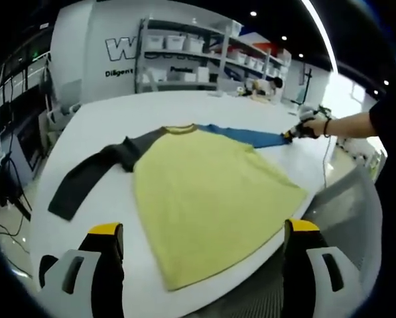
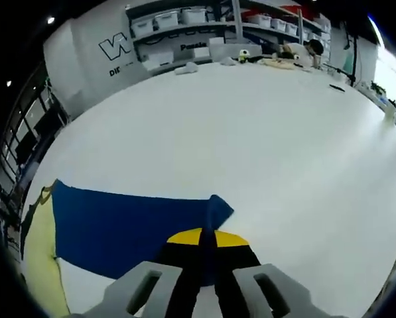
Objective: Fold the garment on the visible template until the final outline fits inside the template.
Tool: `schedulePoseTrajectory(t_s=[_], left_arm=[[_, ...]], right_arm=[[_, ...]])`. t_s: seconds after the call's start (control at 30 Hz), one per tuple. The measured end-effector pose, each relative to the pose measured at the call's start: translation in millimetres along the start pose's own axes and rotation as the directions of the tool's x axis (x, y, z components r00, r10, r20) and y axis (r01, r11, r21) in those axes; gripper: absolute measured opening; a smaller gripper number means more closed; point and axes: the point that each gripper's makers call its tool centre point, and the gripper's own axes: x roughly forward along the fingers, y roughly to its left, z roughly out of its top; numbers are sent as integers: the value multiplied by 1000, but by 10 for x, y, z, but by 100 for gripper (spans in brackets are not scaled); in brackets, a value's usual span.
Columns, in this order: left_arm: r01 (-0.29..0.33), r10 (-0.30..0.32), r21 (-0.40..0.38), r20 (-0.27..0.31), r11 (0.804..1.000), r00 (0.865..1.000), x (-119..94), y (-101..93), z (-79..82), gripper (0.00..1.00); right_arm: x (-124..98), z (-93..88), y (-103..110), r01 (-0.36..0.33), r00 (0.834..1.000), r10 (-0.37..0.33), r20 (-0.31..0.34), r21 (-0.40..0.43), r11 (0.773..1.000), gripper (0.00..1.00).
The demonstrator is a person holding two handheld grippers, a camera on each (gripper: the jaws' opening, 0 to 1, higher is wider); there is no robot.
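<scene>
1. White table (image 1: 184, 109) fills the room's middle, with shelves (image 1: 184, 56) of white bins and a grey wall with big letters behind it.
2. A shirt (image 1: 204, 199) lies flat on the table. Its body is yellow and reaches down to the near edge of the table.
3. One dark grey sleeve (image 1: 91, 175) stretches out toward the left edge of the table.
4. The other sleeve is blue (image 1: 247, 136). It points toward the far right side of the table.
5. In the left gripper view, the left gripper (image 1: 201, 248) is low at the near edge. Its two jaws with yellow tips stand wide apart, one on each side of the shirt's bottom hem. Nothing is between them.
6. In that same view, a person's hand (image 1: 314, 126) holds the right gripper (image 1: 292, 134) at the end of the blue sleeve.
7. In the right gripper view, the right gripper (image 2: 202, 242) has its yellow-tipped jaws pressed together. They pinch the blue sleeve (image 2: 131, 228) near its cuff, and the cuff corner sticks up just past the tips.
8. The blue sleeve lies flat on the table and runs left to the yellow body (image 2: 42, 265).
9. Far across the table sit some small things, too small to tell apart.
</scene>
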Motion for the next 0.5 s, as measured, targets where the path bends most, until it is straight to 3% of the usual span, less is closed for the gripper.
schedulePoseTrajectory(t_s=[0.23,0.5], left_arm=[[-3,3,-2,1,1000,1000,5,13,7,99],[0,0,-5,12,1000,1000,3,20,15,99]], right_arm=[[-24,-22,-85,31,999,-31,-22,0,1000,6],[-194,-152,-268,73,996,-74,-49,-21,997,0]])
